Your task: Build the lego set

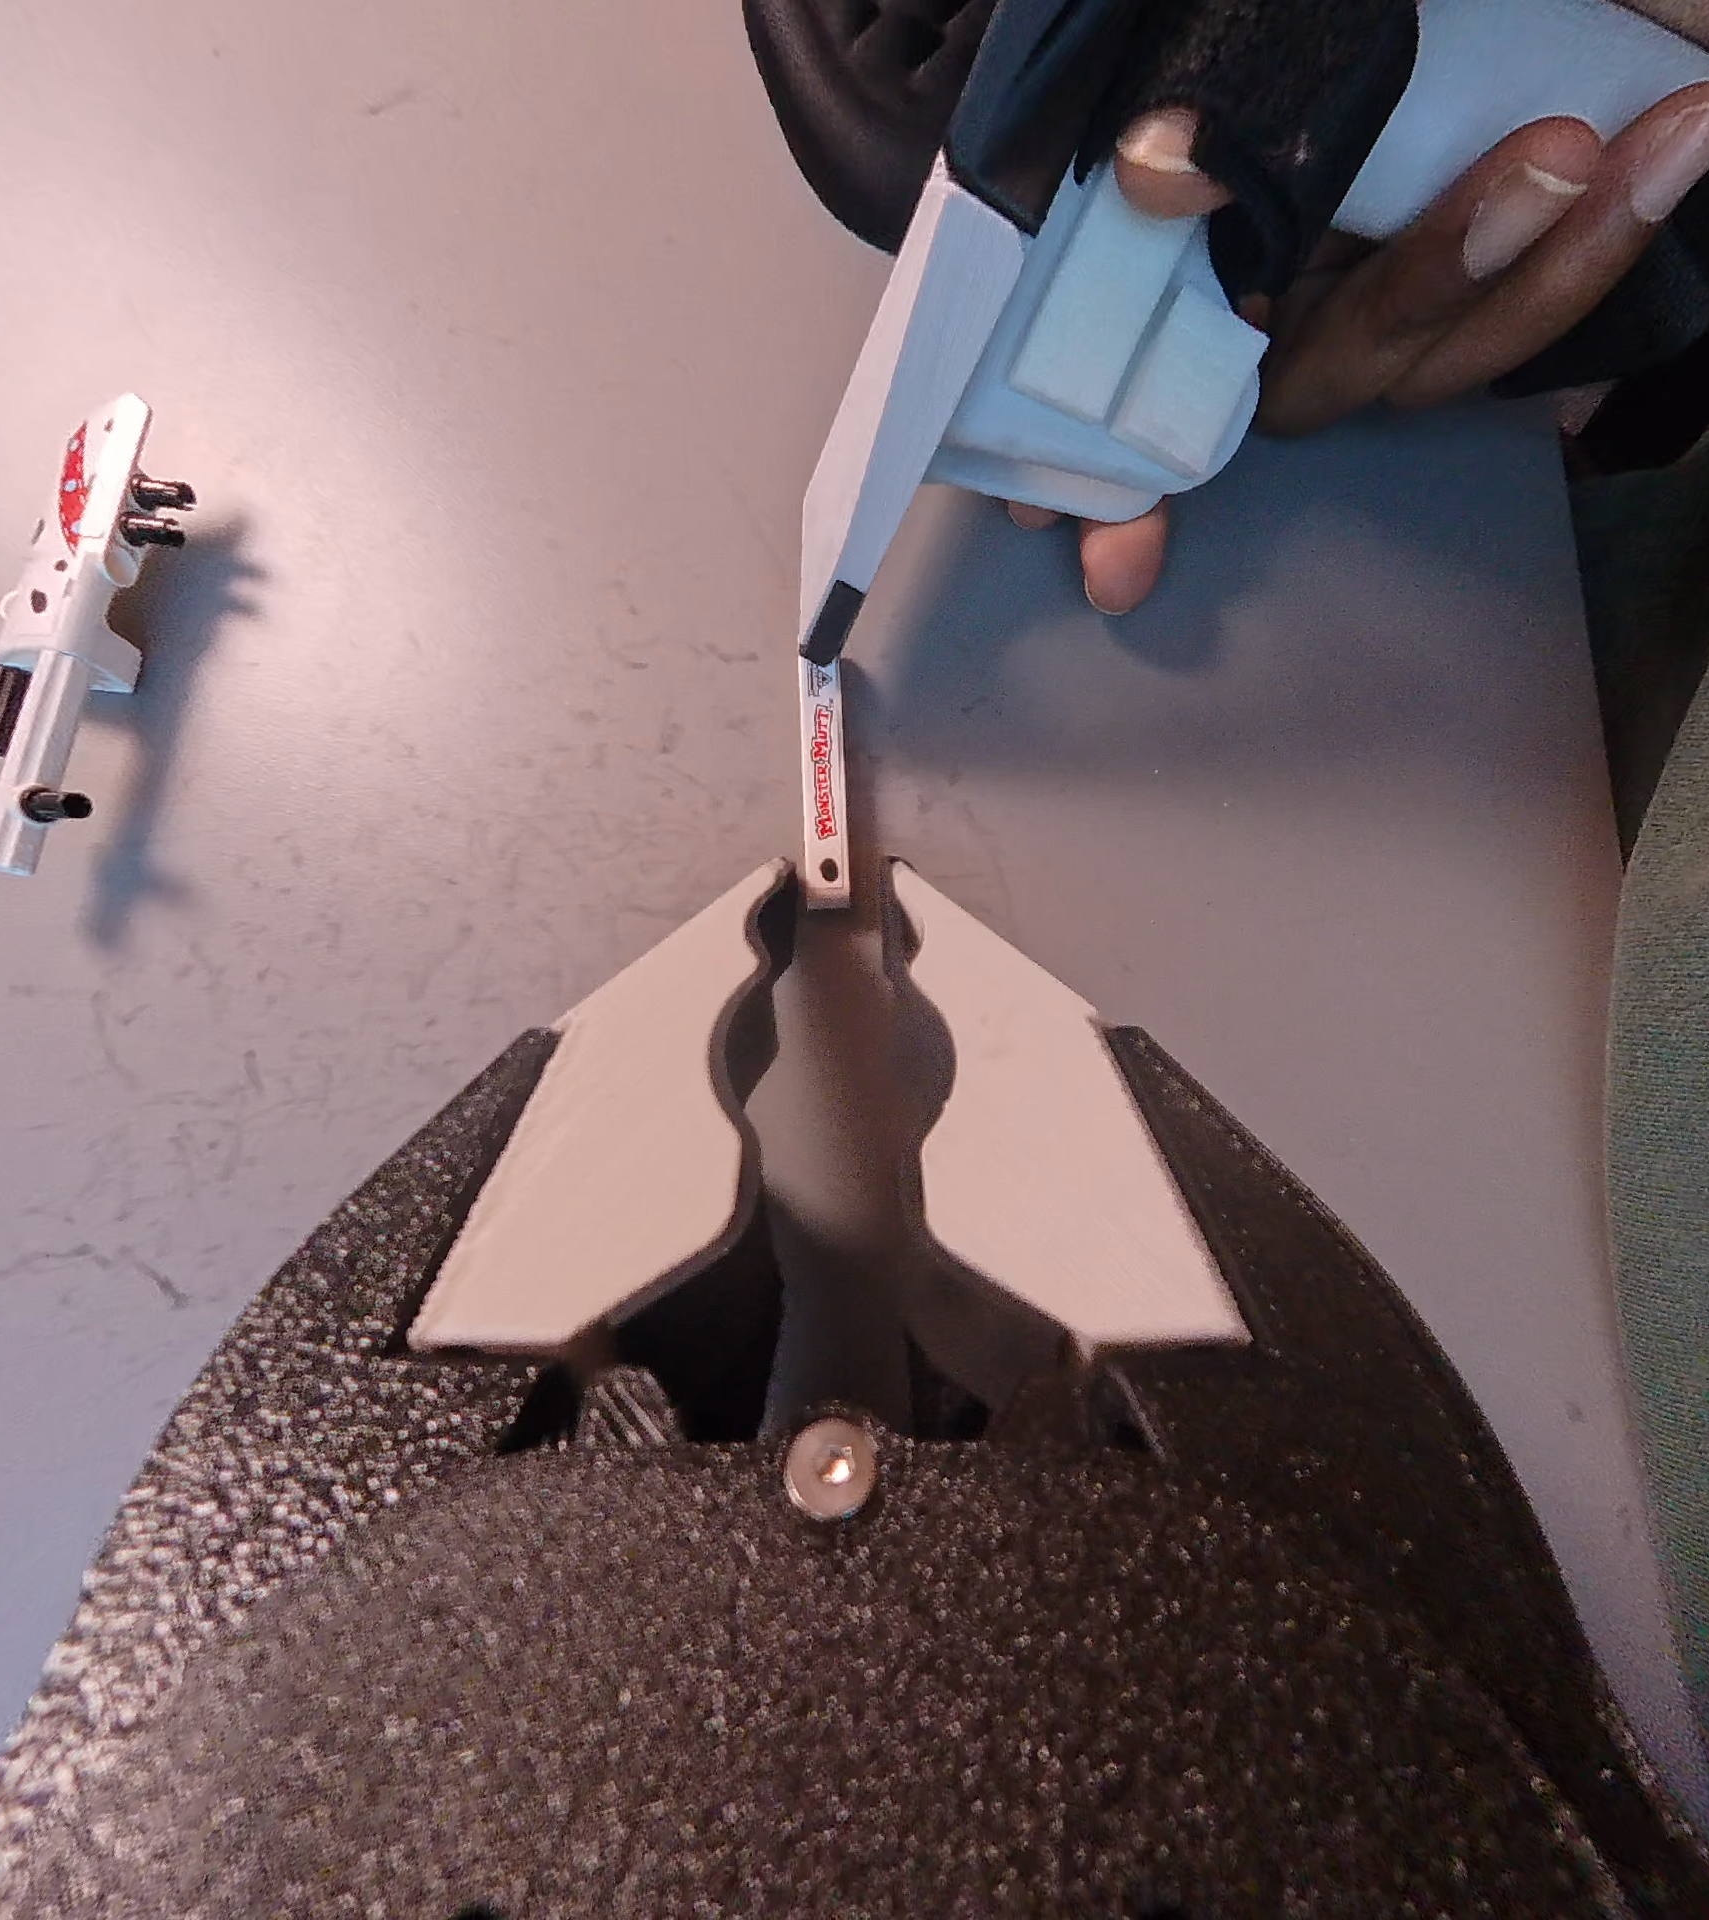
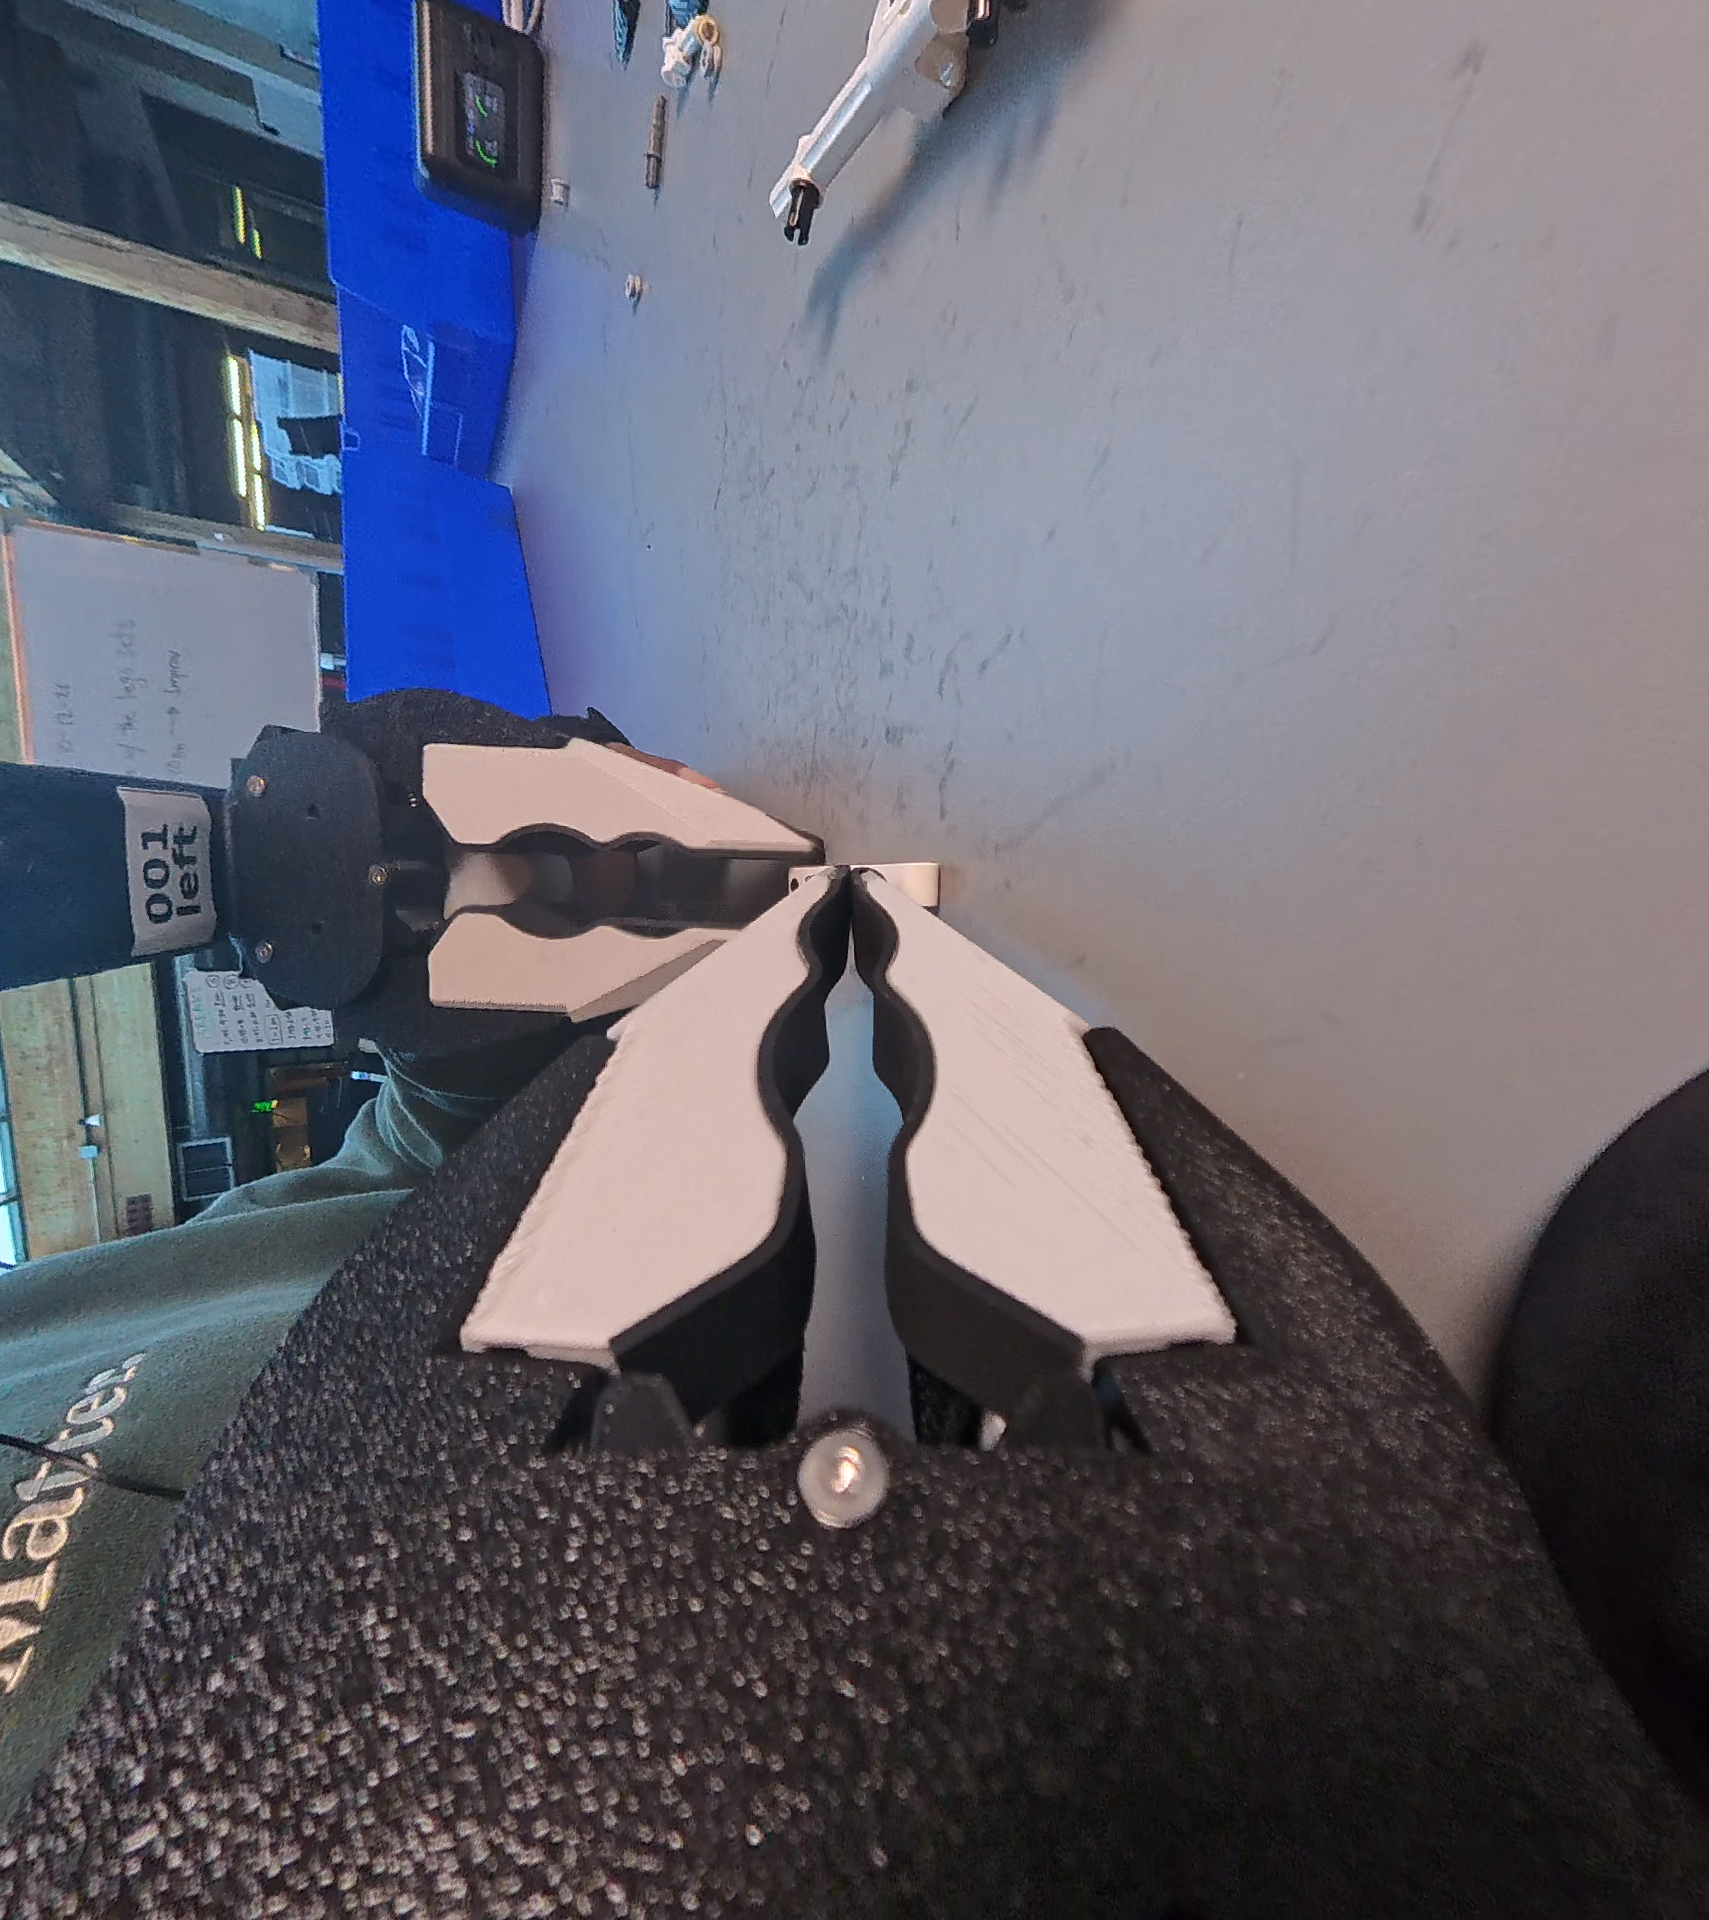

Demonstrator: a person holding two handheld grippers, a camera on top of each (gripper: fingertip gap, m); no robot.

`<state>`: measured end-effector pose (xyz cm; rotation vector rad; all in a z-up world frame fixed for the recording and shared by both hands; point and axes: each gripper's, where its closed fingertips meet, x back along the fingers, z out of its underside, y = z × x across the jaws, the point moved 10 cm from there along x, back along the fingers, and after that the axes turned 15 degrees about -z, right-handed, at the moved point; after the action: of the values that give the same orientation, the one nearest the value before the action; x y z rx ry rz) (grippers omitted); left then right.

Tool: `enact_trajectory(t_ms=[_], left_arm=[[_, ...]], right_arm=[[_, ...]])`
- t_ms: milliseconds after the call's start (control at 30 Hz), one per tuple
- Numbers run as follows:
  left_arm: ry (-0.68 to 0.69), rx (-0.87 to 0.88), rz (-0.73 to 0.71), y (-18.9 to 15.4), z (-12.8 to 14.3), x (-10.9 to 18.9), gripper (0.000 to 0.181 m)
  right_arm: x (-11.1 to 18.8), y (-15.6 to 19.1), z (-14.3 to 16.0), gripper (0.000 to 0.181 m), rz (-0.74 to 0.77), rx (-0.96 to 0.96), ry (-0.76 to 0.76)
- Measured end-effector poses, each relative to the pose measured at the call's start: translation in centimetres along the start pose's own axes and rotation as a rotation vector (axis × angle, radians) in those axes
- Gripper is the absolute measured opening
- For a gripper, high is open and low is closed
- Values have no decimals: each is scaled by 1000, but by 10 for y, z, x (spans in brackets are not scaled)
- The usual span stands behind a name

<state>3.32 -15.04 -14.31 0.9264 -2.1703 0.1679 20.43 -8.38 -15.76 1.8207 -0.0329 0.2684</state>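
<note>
Pinching the white beam (image 1: pixel 826 784) by its far end, your right tool (image 2: pixel 851 876) is shut tight on it, while your left tool (image 1: pixel 839 868) stands narrowly parted around the near end, likely to take it over. Left of the beam lies the white assembly (image 1: pixel 65 623) on the tabletop (image 1: pixel 476 416). Only the right view shows loose parts (image 2: pixel 658 140) beyond.

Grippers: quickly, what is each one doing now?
Left gripper: open, fingers either side of the white beam.
Right gripper: closed on that beam's far end.
</note>
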Motion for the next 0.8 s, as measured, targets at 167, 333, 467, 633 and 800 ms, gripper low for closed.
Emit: enact_trajectory(t_ms=[167, 333, 467, 633, 800], left_arm=[[-46, 19, -1, 2, -3, 5, 17], [-74, 6, 16, 0, -4, 8, 12], [-54, -16, 18, -3, -3, 5, 10], [-46, -29, 10, -4, -2, 4, 7], [-43, -47, -17, -4, -2, 4, 0]], right_arm=[[0, 0, 0, 0, -1, 1, 1], [0, 0, 0, 0, -1, 3, 2], [0, 0, 0, 0, -2, 5, 1], [0, 0, 0, 0, -1, 7, 3], [-1, 1, 0, 0, 6, 11, 14]])
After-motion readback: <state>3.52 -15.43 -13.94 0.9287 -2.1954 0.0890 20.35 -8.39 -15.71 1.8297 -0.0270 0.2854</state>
